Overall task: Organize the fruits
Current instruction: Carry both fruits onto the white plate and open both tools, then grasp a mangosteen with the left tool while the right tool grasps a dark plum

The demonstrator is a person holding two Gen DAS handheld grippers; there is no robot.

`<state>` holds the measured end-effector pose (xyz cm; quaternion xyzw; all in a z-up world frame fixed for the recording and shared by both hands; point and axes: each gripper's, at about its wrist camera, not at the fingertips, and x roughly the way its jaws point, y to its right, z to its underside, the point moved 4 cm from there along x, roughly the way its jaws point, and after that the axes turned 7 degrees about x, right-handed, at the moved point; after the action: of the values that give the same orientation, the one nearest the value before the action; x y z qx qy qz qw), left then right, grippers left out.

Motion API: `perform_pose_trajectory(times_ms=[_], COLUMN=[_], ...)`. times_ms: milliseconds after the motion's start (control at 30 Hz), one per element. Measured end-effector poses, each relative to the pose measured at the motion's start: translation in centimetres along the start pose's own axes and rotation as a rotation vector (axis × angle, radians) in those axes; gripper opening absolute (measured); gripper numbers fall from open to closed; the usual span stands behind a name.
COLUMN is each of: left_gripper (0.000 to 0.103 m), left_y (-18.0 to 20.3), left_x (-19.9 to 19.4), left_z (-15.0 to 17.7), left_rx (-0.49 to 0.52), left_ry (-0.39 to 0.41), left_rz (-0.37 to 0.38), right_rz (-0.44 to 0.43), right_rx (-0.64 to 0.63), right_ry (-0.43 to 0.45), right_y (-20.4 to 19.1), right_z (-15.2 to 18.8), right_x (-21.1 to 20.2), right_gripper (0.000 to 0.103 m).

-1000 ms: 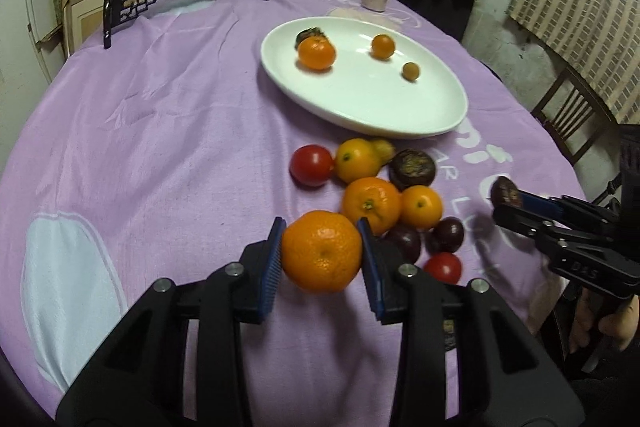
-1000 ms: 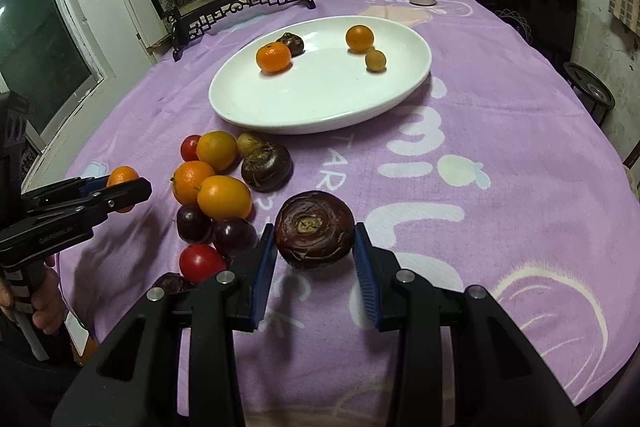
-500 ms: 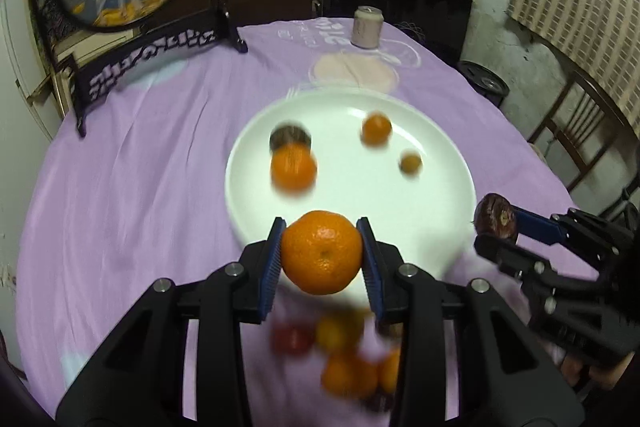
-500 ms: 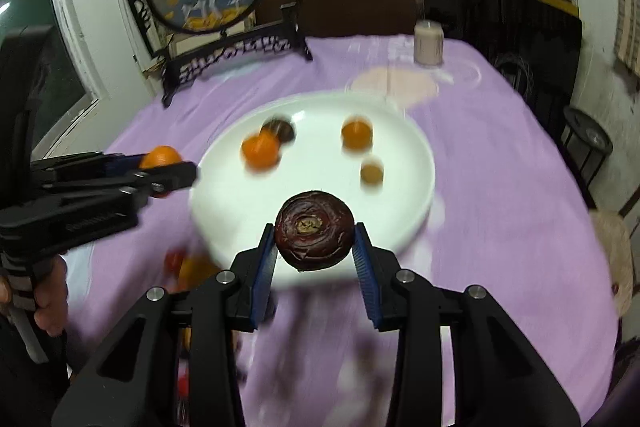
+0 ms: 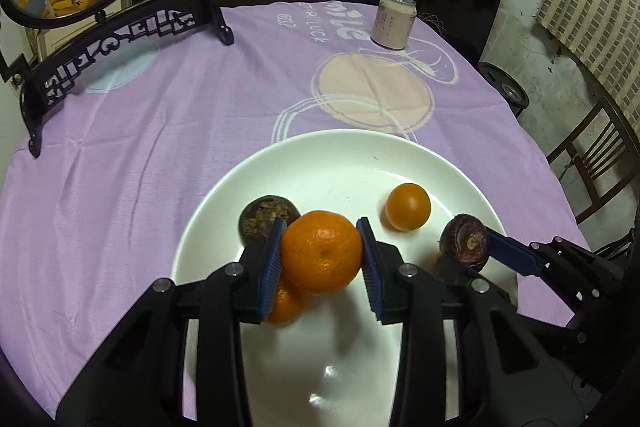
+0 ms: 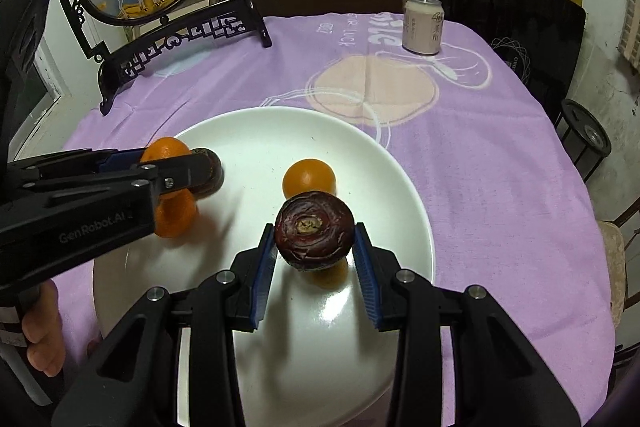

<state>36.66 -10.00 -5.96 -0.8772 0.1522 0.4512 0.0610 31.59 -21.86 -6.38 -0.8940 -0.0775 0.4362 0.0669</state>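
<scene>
My left gripper [image 5: 322, 259] is shut on an orange mandarin [image 5: 322, 257], held over the white plate [image 5: 344, 155]. Beneath it lies another orange fruit [image 5: 284, 305], with a dark brown fruit [image 5: 266, 217] just beyond and a small orange [image 5: 408, 207] to the right. My right gripper [image 6: 314, 241] is shut on a dark purple-brown fruit [image 6: 314, 229] above the same plate [image 6: 256, 131]. A small orange [image 6: 308, 179] sits behind it and an orange fruit [image 6: 330, 273] peeks out below. The left gripper [image 6: 188, 167] enters the right wrist view from the left.
A pale drink can [image 5: 394, 21] stands at the far side of the purple tablecloth [image 5: 160, 127]. A round painted screen on a black carved stand [image 5: 120, 31] occupies the far left. A wooden chair [image 5: 592, 163] is off the table's right edge. A hand [image 6: 40, 331] holds the left gripper's handle.
Both grippers have travelled forward with their fruits, from above the loose fruit pile near the table's front to over the white plate. The pile has dropped out of view.
</scene>
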Motion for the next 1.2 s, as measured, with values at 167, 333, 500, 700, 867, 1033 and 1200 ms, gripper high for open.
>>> perform_pose_trajectory(times_ms=[167, 333, 500, 700, 867, 1033, 1200], left_gripper=[0.038, 0.049, 0.064, 0.069, 0.072, 0.076, 0.078], left_y=[0.2, -0.6, -1.1, -2.2, -2.7, -3.4, -3.2], left_x=[0.4, -2.0, -8.0, -14.5, -15.2, -14.9, -15.4], left_z=[0.2, 0.7, 2.9, 11.2, 18.0, 22.8, 25.1], left_rx=[-0.003, -0.052, -0.067, -0.051, -0.015, -0.032, -0.034], left_ry=[-0.007, 0.038, 0.136, 0.241, 0.202, 0.114, 0.097], left_rz=[0.031, 0.045, 0.024, -0.049, -0.084, -0.017, 0.028], right_rz=[-0.002, 0.062, -0.011, -0.139, -0.154, -0.083, -0.095], right_rx=[0.006, -0.017, 0.017, 0.026, -0.016, -0.026, -0.024], right_ry=[0.008, 0.051, 0.068, 0.042, -0.017, -0.052, -0.098], right_y=[0.0, 0.1, 0.0, -1.7, -3.8, -3.9, -4.0], right_z=[0.0, 0.8, 3.8, 10.1, 13.4, 14.7, 16.6], right_x=[0.1, -0.4, -4.0, -8.7, -9.2, -8.7, -9.6], right_gripper=[0.041, 0.056, 0.056, 0.057, 0.057, 0.057, 0.057])
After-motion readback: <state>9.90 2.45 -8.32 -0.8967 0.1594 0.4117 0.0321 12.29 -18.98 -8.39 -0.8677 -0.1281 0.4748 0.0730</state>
